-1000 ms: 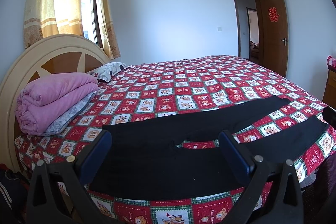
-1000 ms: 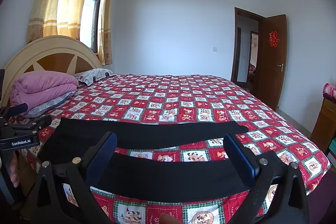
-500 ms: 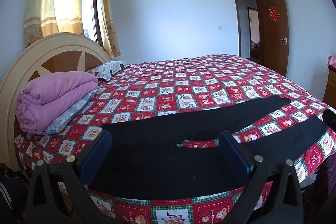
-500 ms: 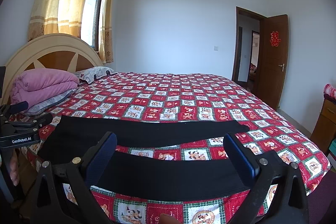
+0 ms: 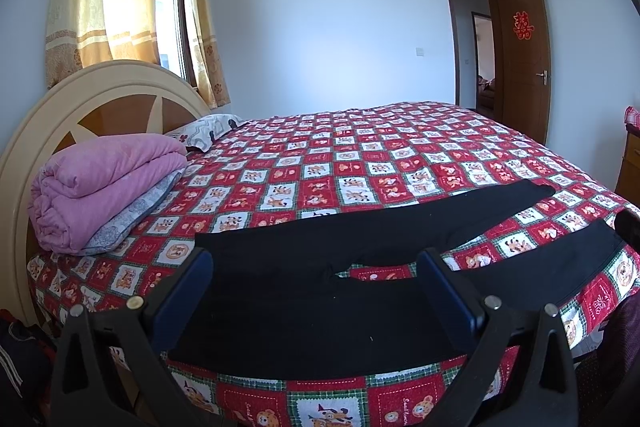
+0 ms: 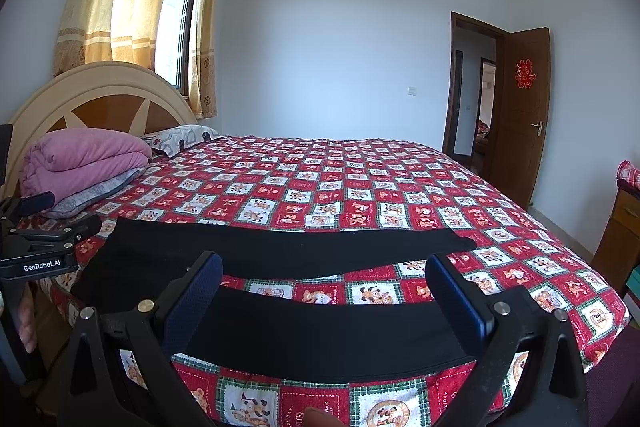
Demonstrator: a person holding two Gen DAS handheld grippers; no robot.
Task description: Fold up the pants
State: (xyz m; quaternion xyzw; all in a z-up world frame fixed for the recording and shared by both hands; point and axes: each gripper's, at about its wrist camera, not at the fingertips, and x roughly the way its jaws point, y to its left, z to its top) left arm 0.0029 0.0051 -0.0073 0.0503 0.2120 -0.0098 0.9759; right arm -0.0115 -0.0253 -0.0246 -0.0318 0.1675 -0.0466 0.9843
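Black pants (image 5: 320, 311) lie flat along the near edge of the bed, waist to the left, two legs spread apart to the right. In the right wrist view the near leg (image 6: 320, 331) and far leg (image 6: 296, 247) run across the frame. My left gripper (image 5: 316, 291) is open and empty, hovering in front of the waist and crotch area. My right gripper (image 6: 324, 295) is open and empty, in front of the near leg. The left gripper also shows at the left edge of the right wrist view (image 6: 44, 239).
The bed has a red patchwork cover (image 5: 360, 163) and a round headboard (image 5: 100, 95) at left. A folded pink quilt (image 5: 104, 183) and a pillow (image 5: 208, 127) lie by the headboard. A wooden cabinet (image 6: 616, 239) stands at right, an open door (image 6: 524, 115) beyond.
Both views have shifted only slightly; the grippers stay open and the pants have not moved.
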